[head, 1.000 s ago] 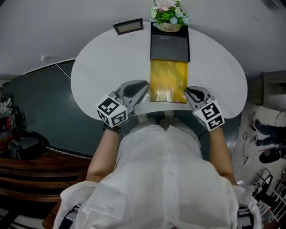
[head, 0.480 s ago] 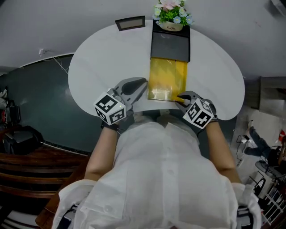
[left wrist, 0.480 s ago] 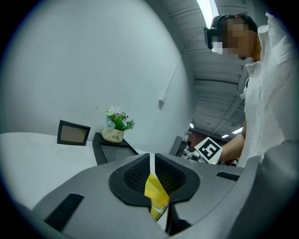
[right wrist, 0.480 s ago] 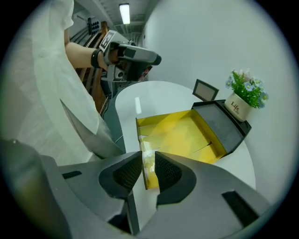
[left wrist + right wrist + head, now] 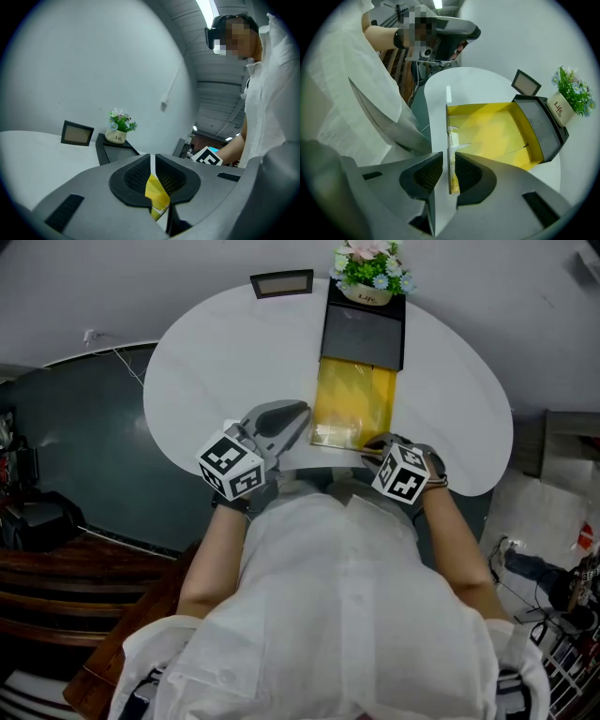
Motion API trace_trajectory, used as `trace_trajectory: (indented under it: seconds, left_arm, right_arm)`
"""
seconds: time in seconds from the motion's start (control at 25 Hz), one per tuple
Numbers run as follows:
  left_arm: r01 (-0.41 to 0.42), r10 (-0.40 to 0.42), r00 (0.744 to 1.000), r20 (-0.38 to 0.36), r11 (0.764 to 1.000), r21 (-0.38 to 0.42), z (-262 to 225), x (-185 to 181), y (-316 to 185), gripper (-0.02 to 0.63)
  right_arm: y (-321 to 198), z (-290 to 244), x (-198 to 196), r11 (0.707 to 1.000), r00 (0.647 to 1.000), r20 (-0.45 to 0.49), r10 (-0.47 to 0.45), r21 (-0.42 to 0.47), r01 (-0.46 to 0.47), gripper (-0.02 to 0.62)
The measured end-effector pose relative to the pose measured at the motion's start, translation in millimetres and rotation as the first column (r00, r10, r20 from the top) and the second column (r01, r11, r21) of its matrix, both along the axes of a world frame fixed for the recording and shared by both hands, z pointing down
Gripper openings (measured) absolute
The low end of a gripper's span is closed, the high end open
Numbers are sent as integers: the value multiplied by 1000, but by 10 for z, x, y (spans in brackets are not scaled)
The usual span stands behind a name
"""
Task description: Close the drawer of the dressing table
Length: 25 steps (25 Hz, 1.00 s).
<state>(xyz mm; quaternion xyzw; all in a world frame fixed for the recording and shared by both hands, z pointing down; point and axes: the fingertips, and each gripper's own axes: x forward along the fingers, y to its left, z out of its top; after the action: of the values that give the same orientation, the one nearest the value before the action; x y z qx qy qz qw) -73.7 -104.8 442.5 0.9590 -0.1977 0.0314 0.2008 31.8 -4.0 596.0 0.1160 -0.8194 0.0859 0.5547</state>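
— Opening a little: that is what the jaws of my right gripper (image 5: 448,159) have just been doing. A moment ago they were shut. Now they stand a small way apart, and the thin front wall (image 5: 448,126) of the drawer (image 5: 492,133) is between them. The pads do not squeeze it. I can see a thin gap on each side.

— Did that hand move too?

— Yes. It has come down and in, from beside the drawer to its front edge, and now it tips downward.

— And your other one?

— My left gripper (image 5: 153,164) waits just to the left of the drawer. Its jaws are pressed together and hold nothing. It has stayed where it was.

— Where is the drawer?

— It is yellow, and it sticks out toward me from the black box (image 5: 362,334) on the white dressing table (image 5: 234,362). A flower pot (image 5: 367,294) sits on the far end of the box, and a picture frame (image 5: 281,283) stands to its left.

— So is the job done?

— Not yet. The drawer is out as far as before. But I think I am now in the right spot to push the front wall away from me, so the drawer slides back into the box.
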Motion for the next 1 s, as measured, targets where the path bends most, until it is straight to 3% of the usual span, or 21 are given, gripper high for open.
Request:
trace_trajectory:
  seconds: [0.48, 1.0]
  left_arm:
    - [1, -1, 1000, 7, 1000, 5, -13, -2, 54, 34]
    - [1, -1, 1000, 13, 1000, -2, 15, 8, 19, 34]
  right_arm:
    - [15, 291, 23, 995, 994, -81, -78, -76, 72, 37]
    - [8, 331, 72, 992, 996, -81, -38, -119, 29, 28]
